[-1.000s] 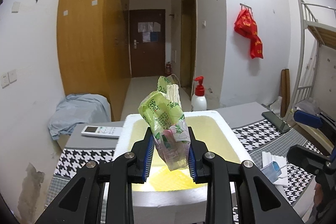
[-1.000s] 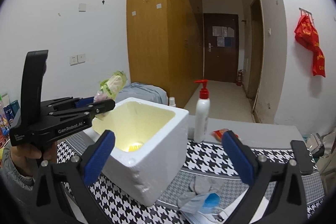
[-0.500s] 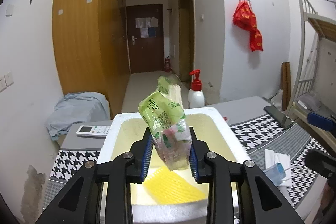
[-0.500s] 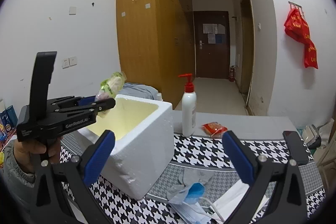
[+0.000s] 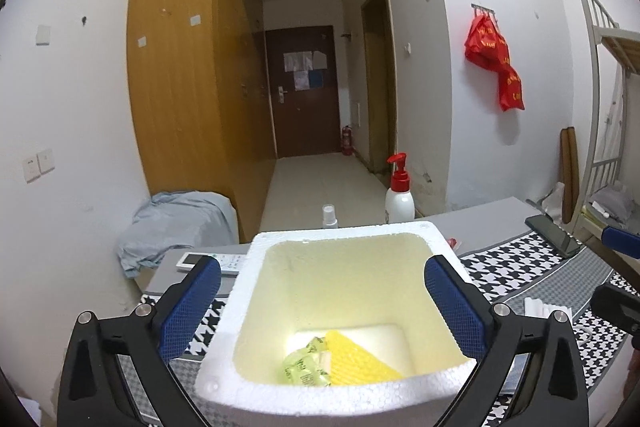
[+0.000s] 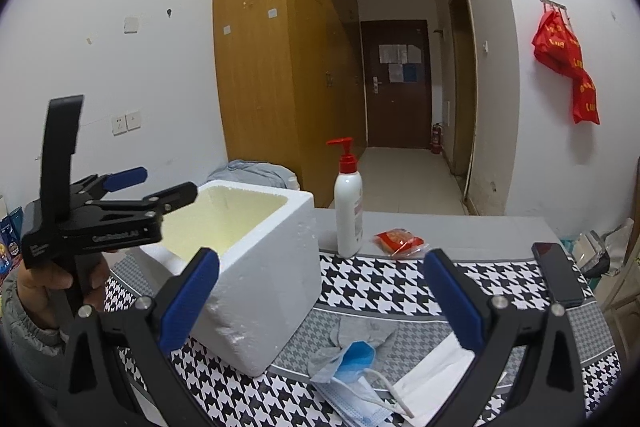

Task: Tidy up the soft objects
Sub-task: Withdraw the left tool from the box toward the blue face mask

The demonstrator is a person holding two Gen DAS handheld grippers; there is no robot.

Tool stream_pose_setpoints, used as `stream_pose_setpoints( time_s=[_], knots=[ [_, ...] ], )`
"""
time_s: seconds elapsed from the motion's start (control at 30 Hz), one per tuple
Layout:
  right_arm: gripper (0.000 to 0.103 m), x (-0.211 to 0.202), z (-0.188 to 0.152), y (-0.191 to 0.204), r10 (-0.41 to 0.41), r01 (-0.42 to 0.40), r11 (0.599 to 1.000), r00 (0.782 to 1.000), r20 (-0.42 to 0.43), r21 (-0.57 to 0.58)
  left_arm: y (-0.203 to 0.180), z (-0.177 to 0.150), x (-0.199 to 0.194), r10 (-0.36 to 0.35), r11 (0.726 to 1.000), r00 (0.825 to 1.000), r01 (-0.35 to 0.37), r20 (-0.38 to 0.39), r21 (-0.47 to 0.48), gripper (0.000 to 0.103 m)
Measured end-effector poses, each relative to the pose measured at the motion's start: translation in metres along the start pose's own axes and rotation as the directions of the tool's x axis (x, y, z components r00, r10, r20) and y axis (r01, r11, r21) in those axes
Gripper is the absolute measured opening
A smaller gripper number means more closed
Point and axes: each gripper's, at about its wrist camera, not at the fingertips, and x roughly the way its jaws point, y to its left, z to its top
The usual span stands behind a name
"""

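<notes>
Houndstooth tablecloth [image 6: 384, 287] under white foam box [image 6: 272, 267]

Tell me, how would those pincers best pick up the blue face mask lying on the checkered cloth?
Probably from above with the right gripper, which is open and nearest. The blue face mask lies crumpled partly over a grey cloth, so its raised bunched middle gives the pads something to pinch; the flat edges and thin ear loop would likely slip out.

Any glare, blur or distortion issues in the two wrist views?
Left wrist: bright hotspot on the foam box floor beside the green packet; otherwise sharp. Right wrist: evenly lit, mask crisp. Both: strong fisheye bending of the walls, dark vignette in the corners.
</notes>
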Motion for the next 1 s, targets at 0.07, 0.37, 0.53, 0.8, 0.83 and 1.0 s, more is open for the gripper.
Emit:
stream_pose_setpoints(
  time_s=[0.07,0.37,0.53,0.8,0.83,1.0],
  knots=[
    [0.103,-0.001,-0.001,0.001,0.002,-0.002,1.000,1.000,-0.001,-0.005,0.002,0.000,-0.008,0.010,1.000,1.000,-0.010,0.017,-0.009,0.102],
    [0.103,-0.016,-0.002,0.010,0.004,-0.004,1.000,1.000,0.006,-0.018,0.002,-0.003,-0.042,0.002,1.000,0.998,-0.001,0.060,-0.021,0.102],
    [0.103,-0.031,-0.003,0.018,0.010,-0.010,0.999,1.000,0.021,-0.031,0.000,-0.007,-0.058,0.000,1.000,0.998,0.002,0.066,-0.024,0.102],
    [0.103,-0.058,-0.008,0.029,0.020,-0.017,0.999,0.999,0.047,-0.047,-0.006,-0.014,-0.094,-0.001,1.000,0.995,0.004,0.098,-0.025,0.102],
    [0.103,-0.062,-0.008,0.031,0.018,-0.016,0.999,0.998,0.052,-0.050,-0.006,-0.015,-0.097,-0.001,1.000,0.995,0.004,0.100,-0.026,0.102],
    [0.103,-0.082,-0.013,0.037,0.022,-0.018,0.998,0.997,0.079,-0.054,-0.008,-0.020,-0.120,0.008,1.000,0.993,-0.005,0.116,-0.026,0.102]
  ],
)
